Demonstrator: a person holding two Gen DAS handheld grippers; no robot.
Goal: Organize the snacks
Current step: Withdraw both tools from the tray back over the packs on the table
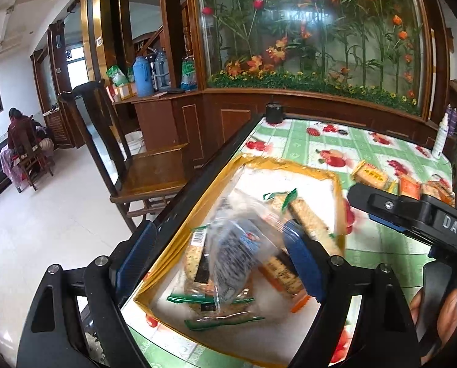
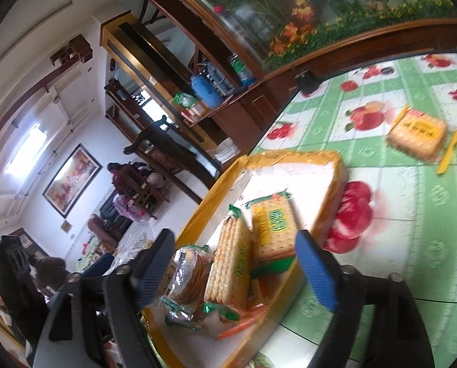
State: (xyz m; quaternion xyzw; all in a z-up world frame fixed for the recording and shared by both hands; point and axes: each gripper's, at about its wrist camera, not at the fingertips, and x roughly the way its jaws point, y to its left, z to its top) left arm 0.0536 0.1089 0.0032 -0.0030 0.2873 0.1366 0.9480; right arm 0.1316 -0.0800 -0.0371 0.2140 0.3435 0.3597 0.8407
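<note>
Left claw — blue ribbed pads apart, nothing pinched; clear crinkly plastic packet w/ dark print blurred in the gap, seemingly loose over the pile, no pad pressing on it. Right claw — pads likewise spread wide, empty; green-and-yellow cracker packs visible between them but lying in the box, not gripped.

Outward from there: shallow white cardboard box w/ yellow-taped rim, near table's left edge. Inside, approx half a dozen pkts heaped toward near end — long cracker sleeve w/ green ends, round biscuits in clear wrap, orange-edged pack. Far half of box floor bare.

Further out, on green-checked fruit-print tablecloth: square yellow-wrapped biscuit pack lying flat, well apart from box. Beside it, orange-wrapped packs plus maybe one or two more at frame edge — count unclear, partly cut off. Black cylinder and white spray bottle at table's far edge; not snacks, prob. stay put.

Progress, est.: well past halfway — bulk boxed, few stragglers left on cloth. Remaining: fetch yellow pack + orange ones, drop in bare far half. Pile untidy; straightening possibly still needed.
</note>
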